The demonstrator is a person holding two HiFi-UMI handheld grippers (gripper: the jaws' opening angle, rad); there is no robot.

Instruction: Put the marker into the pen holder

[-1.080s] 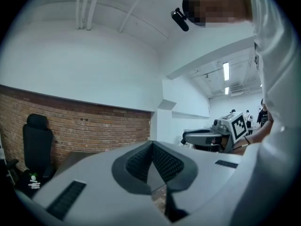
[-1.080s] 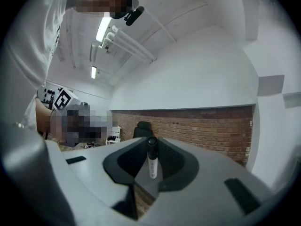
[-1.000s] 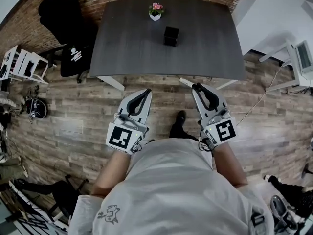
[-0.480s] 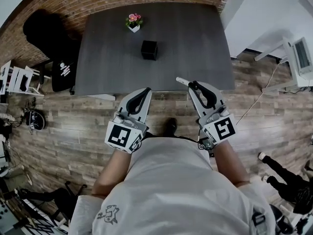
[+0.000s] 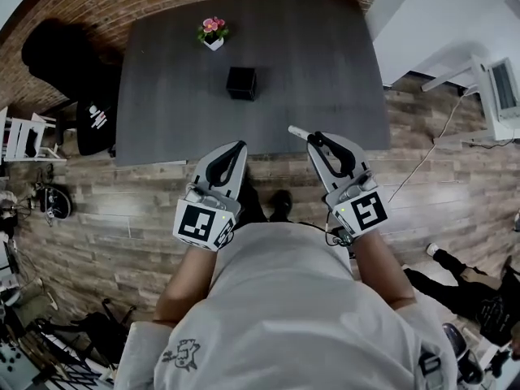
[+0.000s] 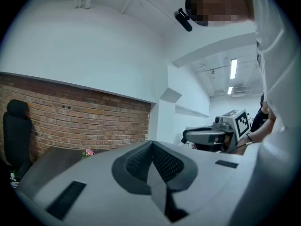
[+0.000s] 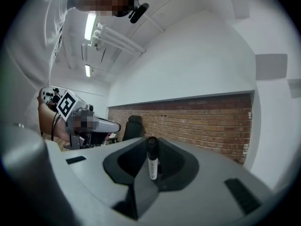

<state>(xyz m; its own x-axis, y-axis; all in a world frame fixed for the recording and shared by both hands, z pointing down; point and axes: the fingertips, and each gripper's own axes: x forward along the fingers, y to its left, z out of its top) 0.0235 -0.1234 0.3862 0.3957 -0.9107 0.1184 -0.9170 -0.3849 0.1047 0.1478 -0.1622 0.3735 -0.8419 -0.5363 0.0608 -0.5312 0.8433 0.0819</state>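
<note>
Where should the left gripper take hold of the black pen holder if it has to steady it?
Probably by two opposite side walls, coming from the near edge of the table. The pen holder is a square upright box with flat walls, and the flower pot stands beyond it, apart. The left gripper, jaws together, must open first.

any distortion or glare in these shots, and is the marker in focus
Head view: strong fisheye, the table edges bow. Left gripper view: dark rounded corners, ceiling lights flare white. Right gripper view: same dark corners, marker fairly sharp.
</note>
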